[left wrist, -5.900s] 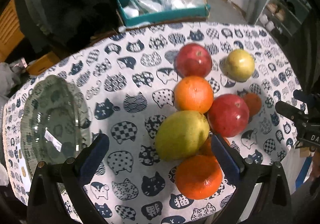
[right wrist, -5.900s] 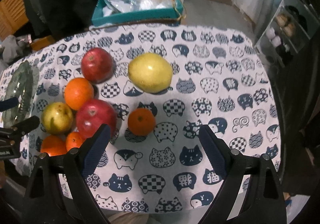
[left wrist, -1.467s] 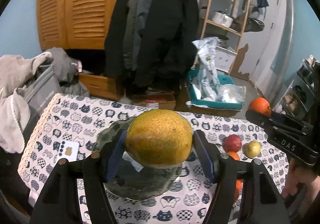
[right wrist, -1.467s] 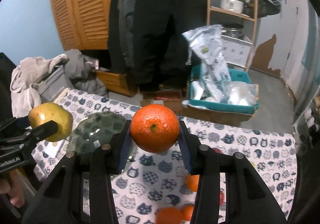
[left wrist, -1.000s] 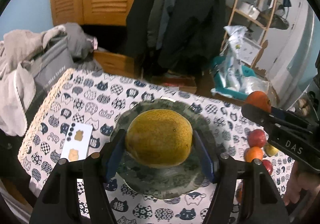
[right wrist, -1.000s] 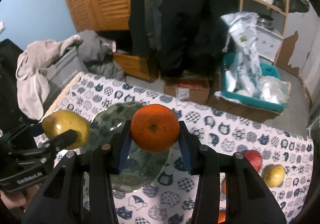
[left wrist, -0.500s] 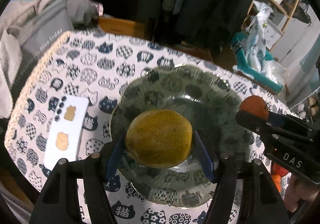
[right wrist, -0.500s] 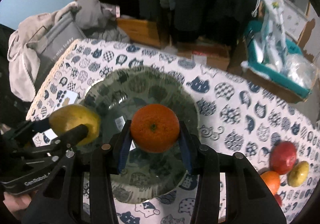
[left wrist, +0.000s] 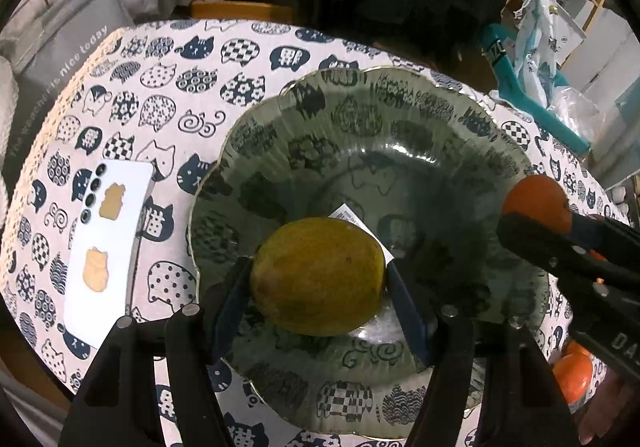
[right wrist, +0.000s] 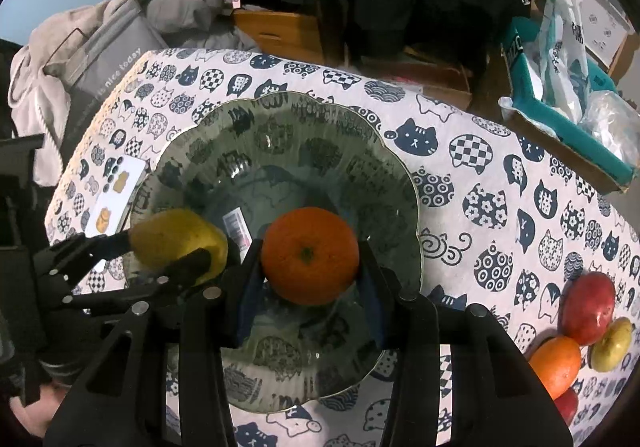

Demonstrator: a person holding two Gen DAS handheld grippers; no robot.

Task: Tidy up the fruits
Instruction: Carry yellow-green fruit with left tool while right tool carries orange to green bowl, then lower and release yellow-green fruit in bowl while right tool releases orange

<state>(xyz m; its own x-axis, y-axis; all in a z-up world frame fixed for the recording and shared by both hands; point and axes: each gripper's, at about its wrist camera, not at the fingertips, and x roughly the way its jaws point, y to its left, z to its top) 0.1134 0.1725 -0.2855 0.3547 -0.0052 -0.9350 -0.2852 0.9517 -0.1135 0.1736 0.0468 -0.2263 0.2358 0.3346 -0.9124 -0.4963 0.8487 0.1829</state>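
Observation:
A yellow-green mango [left wrist: 318, 275] sits between the blue pads of my left gripper [left wrist: 318, 285], which is shut on it just over the clear glass plate [left wrist: 400, 115]. My right gripper [right wrist: 310, 279] is shut on an orange [right wrist: 311, 261] above the same glass plate [right wrist: 320, 115]. In the left wrist view the orange [left wrist: 536, 203] shows at the right over the plate's rim. In the right wrist view the mango [right wrist: 178, 239] shows at the left over the plate. I cannot tell whether either fruit touches the glass.
A white phone [left wrist: 106, 255] lies left of the plate on the cat-print tablecloth [left wrist: 168, 87]. More fruit lies at the table's right end: a red fruit [right wrist: 588, 307], an orange [right wrist: 556, 365] and a yellow fruit [right wrist: 612, 343]. A teal box [right wrist: 560, 119] stands beyond the table.
Both grippers have come down toward the glass plate and tilted further downward, each still holding its fruit. The plate now fills most of both views.

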